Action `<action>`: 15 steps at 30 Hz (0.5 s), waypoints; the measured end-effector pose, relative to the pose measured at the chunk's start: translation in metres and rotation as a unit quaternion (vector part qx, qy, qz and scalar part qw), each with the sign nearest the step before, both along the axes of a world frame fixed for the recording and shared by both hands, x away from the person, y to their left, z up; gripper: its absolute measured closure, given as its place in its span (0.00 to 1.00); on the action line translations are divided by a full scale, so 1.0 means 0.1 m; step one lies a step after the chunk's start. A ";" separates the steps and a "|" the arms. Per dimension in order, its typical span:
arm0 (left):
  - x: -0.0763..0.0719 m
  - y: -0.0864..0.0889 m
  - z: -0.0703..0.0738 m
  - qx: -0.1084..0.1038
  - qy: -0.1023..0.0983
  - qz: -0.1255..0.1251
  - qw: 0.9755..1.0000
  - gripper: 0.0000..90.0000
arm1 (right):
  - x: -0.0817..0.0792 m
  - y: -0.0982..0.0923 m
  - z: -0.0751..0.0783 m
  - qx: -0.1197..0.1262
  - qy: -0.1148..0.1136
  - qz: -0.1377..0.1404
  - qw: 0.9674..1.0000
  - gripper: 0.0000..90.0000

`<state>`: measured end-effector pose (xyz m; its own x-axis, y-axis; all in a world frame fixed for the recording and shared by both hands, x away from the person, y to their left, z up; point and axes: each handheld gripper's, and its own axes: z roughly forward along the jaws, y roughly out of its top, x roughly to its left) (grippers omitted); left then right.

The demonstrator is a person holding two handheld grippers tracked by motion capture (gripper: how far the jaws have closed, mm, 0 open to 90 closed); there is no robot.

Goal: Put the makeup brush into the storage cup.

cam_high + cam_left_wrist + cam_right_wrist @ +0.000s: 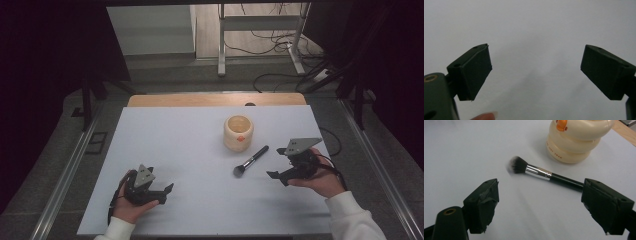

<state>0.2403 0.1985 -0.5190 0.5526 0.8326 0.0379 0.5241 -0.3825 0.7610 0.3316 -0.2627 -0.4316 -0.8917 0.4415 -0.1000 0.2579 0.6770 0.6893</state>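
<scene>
Both hands rest low on the white bench (165, 135). The left hand-held gripper (162, 192) sits spread wide over bare surface, gripping nothing. The right hand-held gripper (278, 163) is spread too, just beside the makeup brush (251, 161), which lies flat near the cream ribbed cup (238, 132).

Table (190, 150) evenly lit from above, pale and low-contrast; surroundings fall off to near black at both sides. Shadows soft, faint. No glare. Gripper views grainy, close-up jaws slightly soft; brush (541, 171) bristles blurred.
</scene>
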 end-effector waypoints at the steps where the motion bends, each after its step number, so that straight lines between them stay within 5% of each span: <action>1: 0.00 0.00 0.00 0.000 0.000 0.000 1.000 0.12 | 0.01 0.01 0.01 0.000 0.000 0.005 1.000 0.17; 15: 0.00 0.00 -0.01 0.000 0.002 -0.003 1.000 0.12 | 0.11 0.16 0.04 -0.047 0.004 0.049 0.998 0.18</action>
